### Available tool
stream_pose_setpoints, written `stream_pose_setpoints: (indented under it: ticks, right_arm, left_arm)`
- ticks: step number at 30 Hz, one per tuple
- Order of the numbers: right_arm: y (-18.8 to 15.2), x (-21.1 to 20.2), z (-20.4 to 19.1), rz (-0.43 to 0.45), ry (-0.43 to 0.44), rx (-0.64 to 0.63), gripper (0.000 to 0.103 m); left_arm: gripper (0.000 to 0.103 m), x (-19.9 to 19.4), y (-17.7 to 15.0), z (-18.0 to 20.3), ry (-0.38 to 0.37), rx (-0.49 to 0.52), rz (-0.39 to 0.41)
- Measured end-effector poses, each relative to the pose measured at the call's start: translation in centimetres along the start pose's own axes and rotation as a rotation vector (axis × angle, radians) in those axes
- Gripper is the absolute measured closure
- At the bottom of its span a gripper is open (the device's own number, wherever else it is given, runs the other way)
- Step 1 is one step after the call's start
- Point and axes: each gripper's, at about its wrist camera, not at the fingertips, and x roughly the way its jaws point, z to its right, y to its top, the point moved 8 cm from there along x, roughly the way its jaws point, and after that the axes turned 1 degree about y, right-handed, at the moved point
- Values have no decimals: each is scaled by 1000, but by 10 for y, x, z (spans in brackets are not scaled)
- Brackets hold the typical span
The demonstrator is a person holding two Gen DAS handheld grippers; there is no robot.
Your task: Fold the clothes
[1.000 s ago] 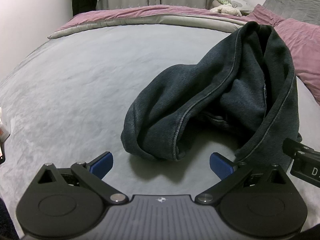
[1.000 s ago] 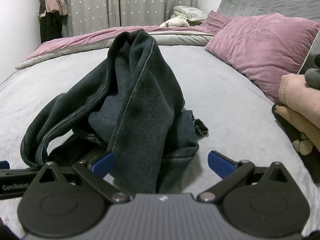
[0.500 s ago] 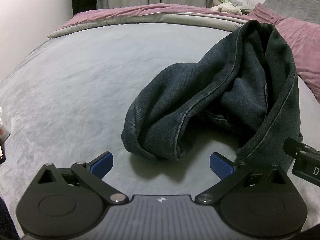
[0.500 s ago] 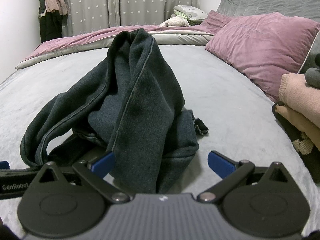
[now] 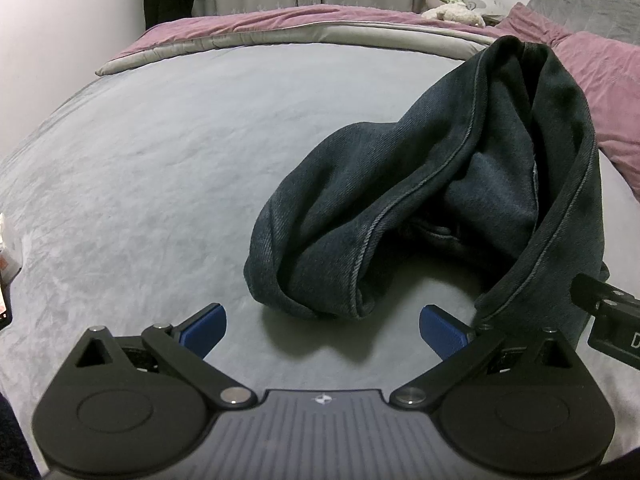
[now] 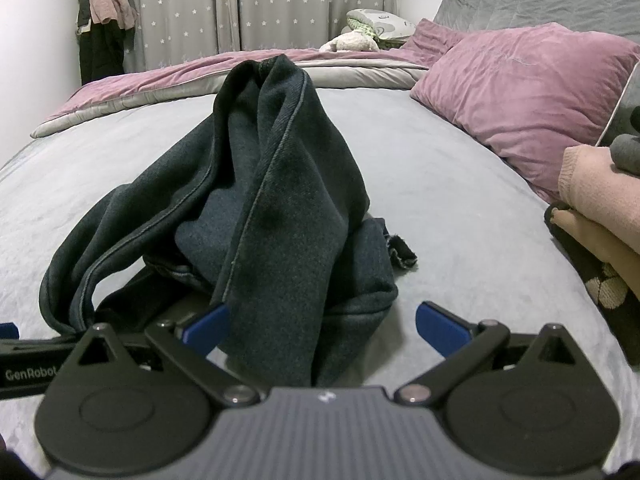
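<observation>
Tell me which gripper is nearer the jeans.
Right. The right gripper has the jeans draped between its open fingers. The left gripper, also open, faces a bare gap before the jeans' nearest fold.

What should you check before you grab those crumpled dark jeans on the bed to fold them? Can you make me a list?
1. Left gripper open and holding nothing: ok.
2. Right gripper open: ok, though the cloth lies between its fingers, not pinched.
3. Jeans lying flat, ready to fold: not ok, they stand in a crumpled heap.
4. Waistband or leg ends easy to find: cannot tell, only one frayed bit pokes out on the right.
5. Bare bed cover to spread them out: ok, lots to the left.
6. Pile of folded clothes out of the way: ok, apart at the right edge.
</observation>
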Motion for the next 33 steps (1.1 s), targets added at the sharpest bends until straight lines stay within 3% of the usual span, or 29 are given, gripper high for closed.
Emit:
stream_pose_setpoints:
  ticks: [33]
  right_arm:
    - [0,8,-1,-28,-14,1,0]
  left_arm:
    - [0,13,-1,-7,36,3,-26]
